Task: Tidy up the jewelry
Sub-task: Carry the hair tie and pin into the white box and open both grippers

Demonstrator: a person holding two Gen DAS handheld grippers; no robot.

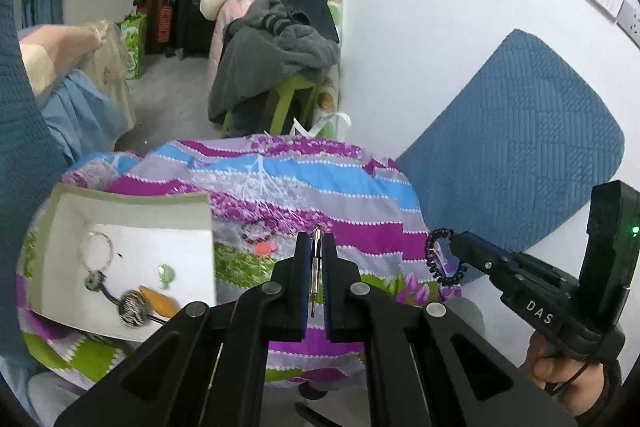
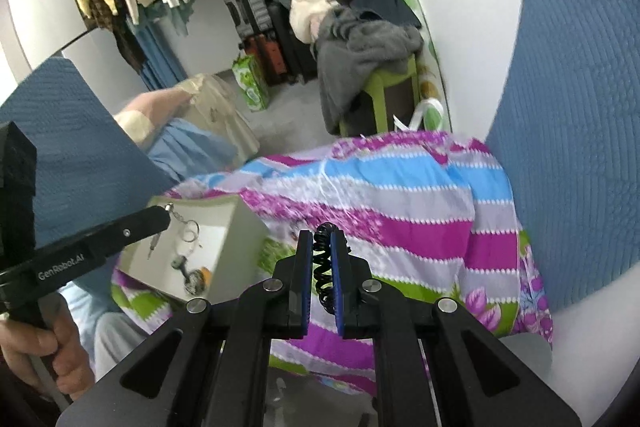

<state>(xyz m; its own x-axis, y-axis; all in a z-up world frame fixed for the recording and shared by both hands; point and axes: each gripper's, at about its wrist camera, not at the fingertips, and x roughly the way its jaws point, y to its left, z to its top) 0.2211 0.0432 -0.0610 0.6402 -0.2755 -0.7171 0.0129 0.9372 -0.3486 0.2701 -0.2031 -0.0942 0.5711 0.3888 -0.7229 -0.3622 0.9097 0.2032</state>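
Meanwhile left tongs (image 1: 316,241) clamp a metal keychain (image 1: 314,267), right tongs (image 2: 322,239) a black coil bracelet (image 2: 325,267), over striped cloth (image 1: 360,187) beside white box (image 1: 132,203)

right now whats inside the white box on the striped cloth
In the white box: a silver key ring, a small green charm, an orange piece and a striped fuzzy pom-pom. The left gripper hides the box's near corner.
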